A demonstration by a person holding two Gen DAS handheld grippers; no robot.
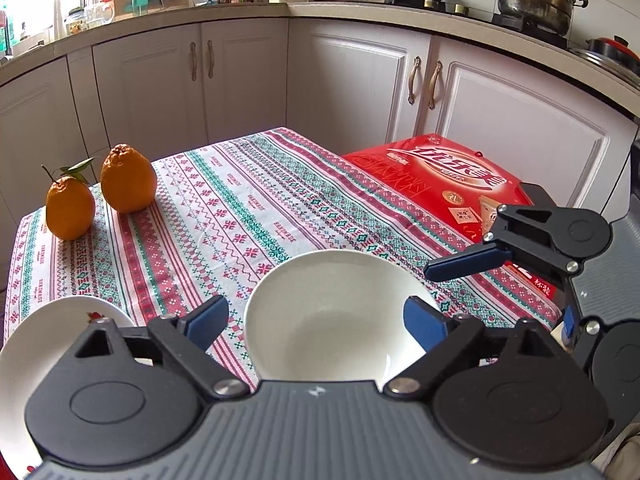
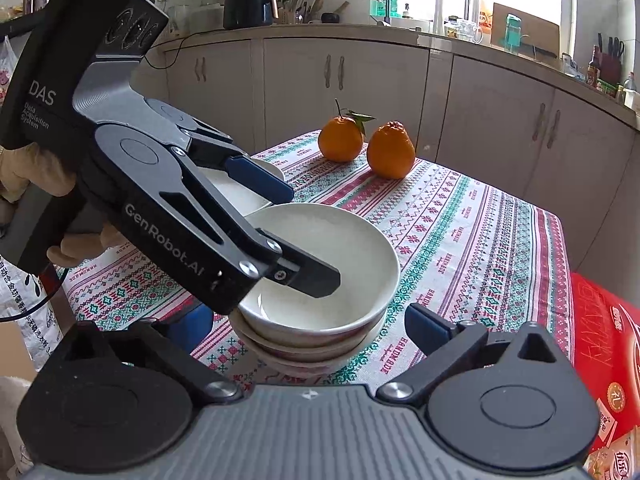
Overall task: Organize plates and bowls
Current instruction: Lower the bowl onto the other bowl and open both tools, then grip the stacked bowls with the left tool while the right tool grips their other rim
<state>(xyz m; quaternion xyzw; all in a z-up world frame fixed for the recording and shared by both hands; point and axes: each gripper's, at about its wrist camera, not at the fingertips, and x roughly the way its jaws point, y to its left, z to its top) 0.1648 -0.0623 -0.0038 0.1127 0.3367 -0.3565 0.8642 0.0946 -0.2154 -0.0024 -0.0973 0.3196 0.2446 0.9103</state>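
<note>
A stack of white bowls (image 2: pixel 320 280) stands on the patterned tablecloth (image 1: pixel 240 208); in the left wrist view only the top bowl (image 1: pixel 332 320) shows. My left gripper (image 1: pixel 316 320) is open, one finger over the bowl's rim and the other outside it; nothing is pressed between the pads. In the right wrist view the left gripper (image 2: pixel 296 232) has its black fingertip inside the top bowl. A white plate (image 1: pixel 52 340) lies just left of the bowls, partly hidden. My right gripper (image 2: pixel 312 328) is open in front of the stack, holding nothing, and appears as the right gripper (image 1: pixel 500 296) beside the bowl.
Two oranges (image 1: pixel 128 184) (image 2: pixel 390 156) sit at the far side of the table. A red gift box (image 1: pixel 440 184) lies along the table's right side. Kitchen cabinets and a cluttered counter surround the table. A gloved hand (image 2: pixel 24 176) holds the left gripper.
</note>
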